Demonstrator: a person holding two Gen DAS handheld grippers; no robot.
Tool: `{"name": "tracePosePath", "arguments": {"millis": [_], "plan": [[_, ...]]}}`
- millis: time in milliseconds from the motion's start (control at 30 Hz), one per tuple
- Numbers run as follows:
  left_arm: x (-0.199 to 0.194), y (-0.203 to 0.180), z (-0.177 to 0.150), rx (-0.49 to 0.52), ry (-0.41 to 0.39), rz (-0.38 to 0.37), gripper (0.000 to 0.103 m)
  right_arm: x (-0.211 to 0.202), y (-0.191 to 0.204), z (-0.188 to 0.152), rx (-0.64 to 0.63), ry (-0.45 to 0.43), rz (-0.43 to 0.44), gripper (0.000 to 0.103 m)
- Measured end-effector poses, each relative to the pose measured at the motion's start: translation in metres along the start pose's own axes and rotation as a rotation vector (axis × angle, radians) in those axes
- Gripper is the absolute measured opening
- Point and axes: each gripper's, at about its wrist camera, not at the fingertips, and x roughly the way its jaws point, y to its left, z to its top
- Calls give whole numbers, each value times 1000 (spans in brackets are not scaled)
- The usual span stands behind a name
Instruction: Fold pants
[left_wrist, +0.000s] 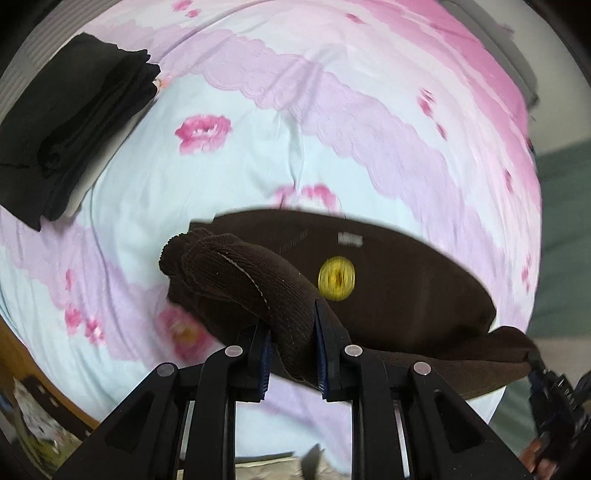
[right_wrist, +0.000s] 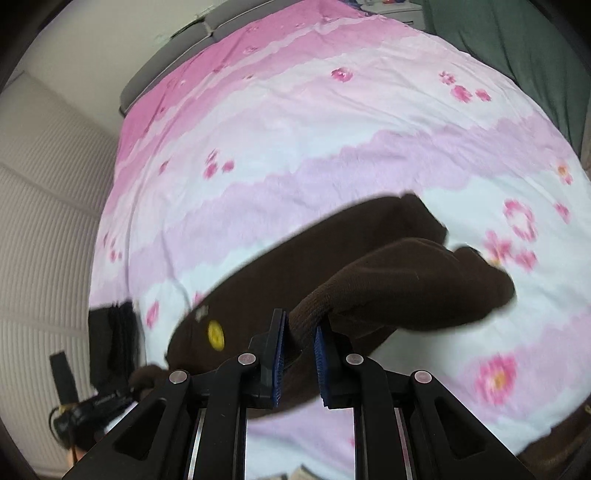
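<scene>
Brown pants (left_wrist: 388, 280) lifted above flowered bedspread (left_wrist: 258, 122), left gripper (left_wrist: 291, 354) and right gripper (right_wrist: 298, 363) each clamped on bunched fabric; folded black clothes (left_wrist: 70, 122) upper left.

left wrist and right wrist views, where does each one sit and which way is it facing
Left wrist: on the left claw, facing across the floral pink bedspread toward a folded black garment; its fingers pinch the brown knit pants; the right claw shows at right.
Right wrist: on the right claw, facing up the bed; the left claw shows at left.
Shared: pants, yellow round badge, bedspread, black garment.
</scene>
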Motion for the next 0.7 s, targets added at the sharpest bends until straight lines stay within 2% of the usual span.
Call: {"name": "tracePosePath", "arguments": {"millis": [233, 333, 433, 467, 500, 567, 667, 700], "plan": [[51, -4, 44, -132, 79, 60, 22, 86, 2, 66, 103, 34, -27, 16], [69, -4, 54, -150, 114, 67, 30, 121, 2, 84, 104, 66, -46, 16], [71, -3, 59, -151, 125, 40, 50, 140, 2, 93, 92, 67, -101, 16], [68, -2, 58, -153, 118, 33, 65, 143, 1, 95, 91, 62, -116, 16], [62, -3, 58, -143, 101, 29, 76, 147, 0, 97, 89, 61, -132, 16], [46, -8, 54, -82, 61, 61, 82, 153, -1, 102, 70, 56, -158, 16], [25, -17, 50, 38, 4, 87, 82, 157, 4, 105, 19, 37, -190, 17], [17, -26, 48, 126, -23, 96, 83, 156, 4, 106, 5, 23, -211, 17]]}}
